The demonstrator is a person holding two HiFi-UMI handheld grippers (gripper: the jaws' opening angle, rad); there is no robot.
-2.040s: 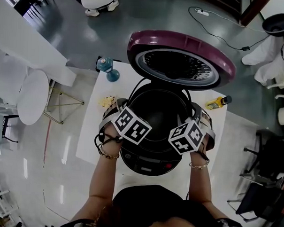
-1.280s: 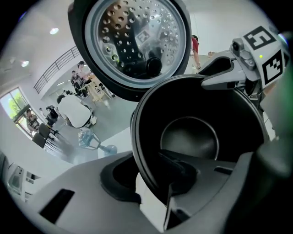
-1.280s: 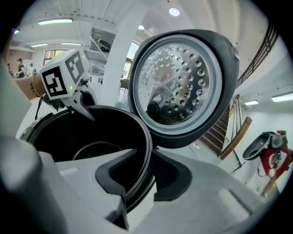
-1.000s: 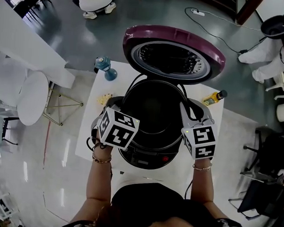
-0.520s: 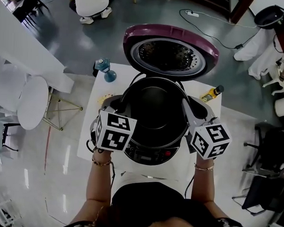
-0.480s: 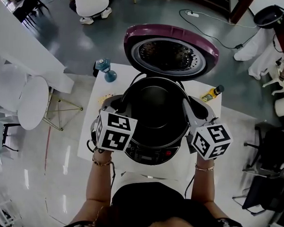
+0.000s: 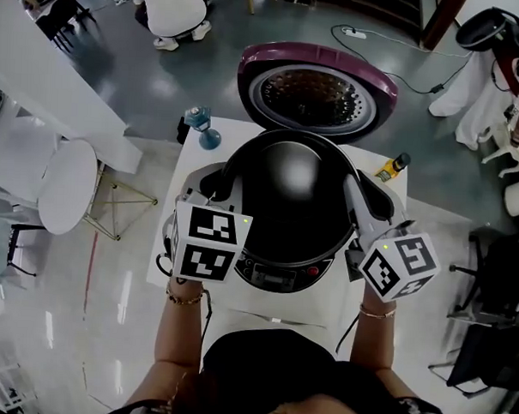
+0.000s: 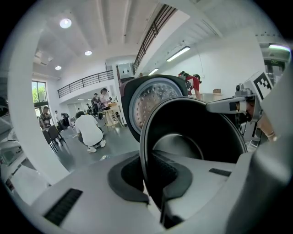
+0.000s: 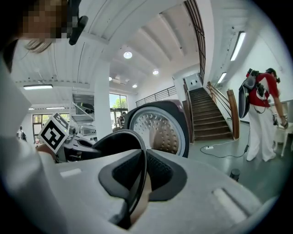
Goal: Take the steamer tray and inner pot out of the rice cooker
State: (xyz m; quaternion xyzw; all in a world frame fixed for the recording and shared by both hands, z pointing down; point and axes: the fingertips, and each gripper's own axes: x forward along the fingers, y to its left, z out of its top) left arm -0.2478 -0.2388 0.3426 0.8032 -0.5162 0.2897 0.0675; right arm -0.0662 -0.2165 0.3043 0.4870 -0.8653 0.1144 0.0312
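Both grippers are clamped on the round black metal inner pot (image 7: 286, 194), one on each side of its rim. The left gripper (image 8: 153, 183) has its dark pads pinched tight on the thin rim at the pot's left edge. The right gripper (image 9: 137, 183) has just been closing, and its pads are squeezed on the rim on the opposite side, with the edge running right between them.

The pot hangs between the two, directly over the black rice cooker body (image 7: 278, 276), whose silvery control panel pokes out from under it toward the person. It looks lifted up out of the cooker, though from straight above I can't really say how clear of it it is.

The round maroon lid (image 7: 316, 91) stands open behind, with its silver dimpled inner face showing. The cooker's on a white table (image 7: 268, 312). There's a small blue bottle-ish thing (image 7: 200, 126) at the far left corner and a yellow bottle with a dark cap (image 7: 392, 167) lying at the far right.
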